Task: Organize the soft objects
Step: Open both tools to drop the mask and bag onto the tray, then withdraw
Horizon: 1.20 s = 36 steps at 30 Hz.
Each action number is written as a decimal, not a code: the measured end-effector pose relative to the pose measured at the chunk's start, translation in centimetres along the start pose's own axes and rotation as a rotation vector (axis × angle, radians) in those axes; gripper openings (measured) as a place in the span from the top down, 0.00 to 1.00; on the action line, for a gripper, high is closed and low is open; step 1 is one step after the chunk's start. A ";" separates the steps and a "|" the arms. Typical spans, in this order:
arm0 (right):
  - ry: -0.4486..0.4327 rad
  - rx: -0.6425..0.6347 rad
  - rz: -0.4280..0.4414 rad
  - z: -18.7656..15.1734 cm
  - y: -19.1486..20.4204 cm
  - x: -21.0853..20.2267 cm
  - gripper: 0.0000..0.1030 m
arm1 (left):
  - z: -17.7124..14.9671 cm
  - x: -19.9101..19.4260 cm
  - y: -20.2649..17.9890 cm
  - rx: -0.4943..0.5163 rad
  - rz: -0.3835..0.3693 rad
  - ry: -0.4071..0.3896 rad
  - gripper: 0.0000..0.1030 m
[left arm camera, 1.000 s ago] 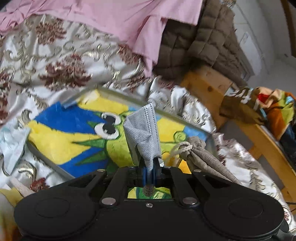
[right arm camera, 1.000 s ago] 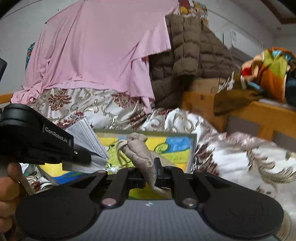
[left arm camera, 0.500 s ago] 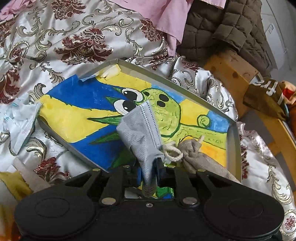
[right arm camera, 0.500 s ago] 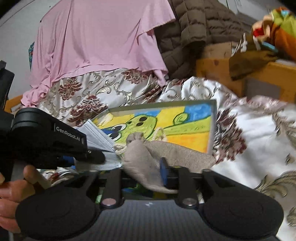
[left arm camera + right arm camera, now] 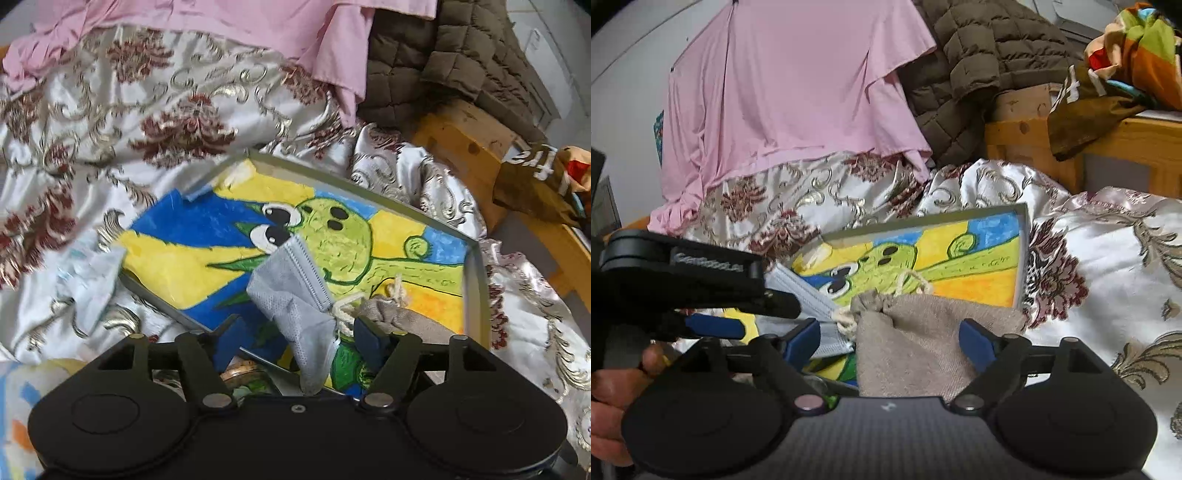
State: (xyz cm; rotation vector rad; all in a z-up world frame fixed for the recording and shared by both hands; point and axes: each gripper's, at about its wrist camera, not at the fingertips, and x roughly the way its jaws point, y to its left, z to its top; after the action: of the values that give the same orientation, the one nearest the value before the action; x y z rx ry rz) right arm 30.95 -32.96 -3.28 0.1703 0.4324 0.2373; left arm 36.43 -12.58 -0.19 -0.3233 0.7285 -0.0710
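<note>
Lying on the painted tray (image 5: pixel 474 291) are both soft things: the grey face mask (image 5: pixel 291 295) and, at its three o'clock and touching it at the cord, the beige drawstring pouch (image 5: pixel 916 332). The left gripper (image 5: pixel 295 341) has just been opening its jaws; they now stand wide, the blue pads clear of the mask on either side, so the mask sits loose between them, its lower end drooping over the tray's near rim. The right gripper (image 5: pixel 888 343) has likewise just been opening; its jaws are spread wide around the pouch, and neither pad presses on the cloth, which slumps between them with its knotted white cord at eleven o'clock. In the right wrist view the left gripper comes in from nine o'clock, held in a hand (image 5: pixel 613 402) at the lower left edge. The tray, painted with a green cartoon figure on yellow and blue, rests on a white satin bedspread (image 5: pixel 155 122) with dark red flowers. At twelve o'clock hangs a pink cloth (image 5: pixel 798 92), and a brown quilted jacket (image 5: pixel 979 48) is at one o'clock.
</note>
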 end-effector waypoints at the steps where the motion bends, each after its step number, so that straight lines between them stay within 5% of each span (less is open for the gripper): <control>1: -0.015 0.007 -0.001 0.2 0.0 -0.4 0.11 | 0.1 -0.7 0.0 0.010 -0.003 -0.011 0.28; 7: -0.112 0.001 0.012 0.9 1.0 -3.3 0.01 | 0.1 -5.0 0.4 0.048 -0.013 -0.098 0.20; 16: -0.218 -0.012 0.006 1.2 2.8 -8.1 0.00 | -1.9 -11.4 2.2 0.071 0.006 -0.198 0.15; 36: -0.239 -0.170 -0.009 -1.2 9.7 -16.1 0.00 | -9.3 -23.1 6.2 0.109 0.044 -0.357 0.01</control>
State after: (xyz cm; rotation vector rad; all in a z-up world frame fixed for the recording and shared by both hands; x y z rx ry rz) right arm 14.38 -27.72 4.08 0.0289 0.1741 0.2406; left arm 12.75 -5.07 6.22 -0.2079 0.3759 -0.0099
